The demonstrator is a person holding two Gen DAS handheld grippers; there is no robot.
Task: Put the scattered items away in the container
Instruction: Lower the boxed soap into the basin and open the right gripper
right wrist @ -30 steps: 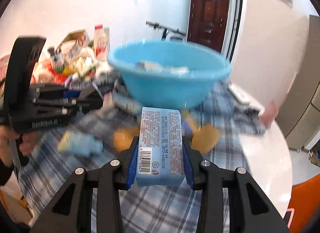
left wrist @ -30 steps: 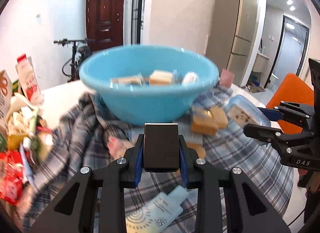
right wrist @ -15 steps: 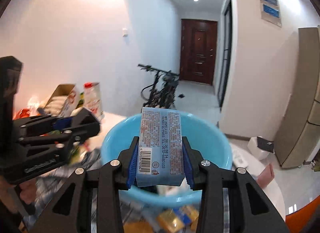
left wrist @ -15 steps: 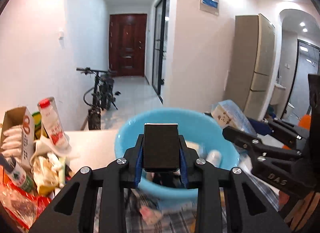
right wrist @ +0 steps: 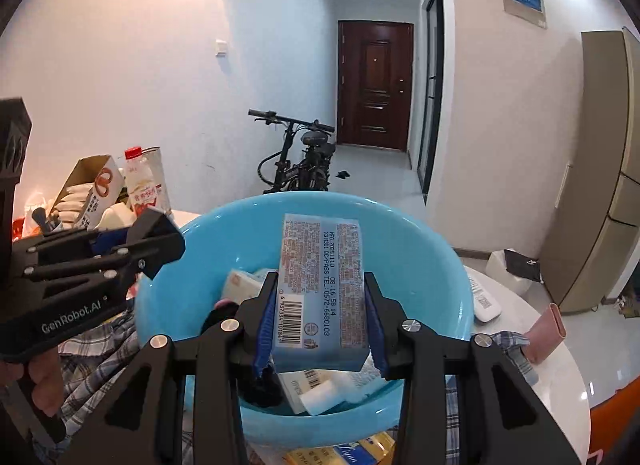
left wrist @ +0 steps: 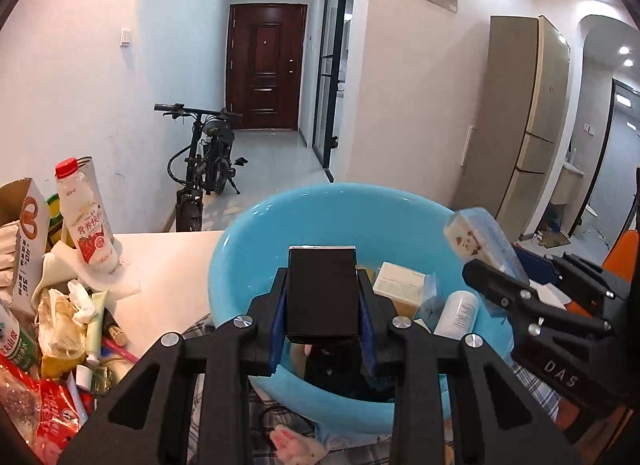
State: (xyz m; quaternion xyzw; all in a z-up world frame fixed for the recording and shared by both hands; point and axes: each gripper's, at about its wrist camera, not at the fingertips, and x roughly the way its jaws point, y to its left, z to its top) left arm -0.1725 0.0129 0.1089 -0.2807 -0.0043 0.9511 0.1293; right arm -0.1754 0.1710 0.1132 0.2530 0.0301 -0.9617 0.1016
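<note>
A light blue bowl (left wrist: 256,249) (right wrist: 420,265) sits on a plaid cloth and holds several small packets and a white bottle (left wrist: 456,313). My left gripper (left wrist: 322,297) is shut on a black box (left wrist: 322,289) and holds it over the bowl's near side. My right gripper (right wrist: 320,301) is shut on a blue tissue pack (right wrist: 320,285) and holds it above the bowl's inside. In the left wrist view the right gripper (left wrist: 500,281) with its pack comes in from the right. In the right wrist view the left gripper (right wrist: 156,237) reaches in from the left.
A heap of clutter lies left of the bowl: a milk bottle (left wrist: 86,217), a cardboard box (left wrist: 24,225), tubes and red wrappers (left wrist: 52,409). Yellow packets (right wrist: 340,453) lie on the cloth in front. A remote (right wrist: 484,301) and pink case (right wrist: 544,329) lie at the right.
Both grippers have risen from table height in front of the bowl to above its rim, each carrying its item over the bowl.
</note>
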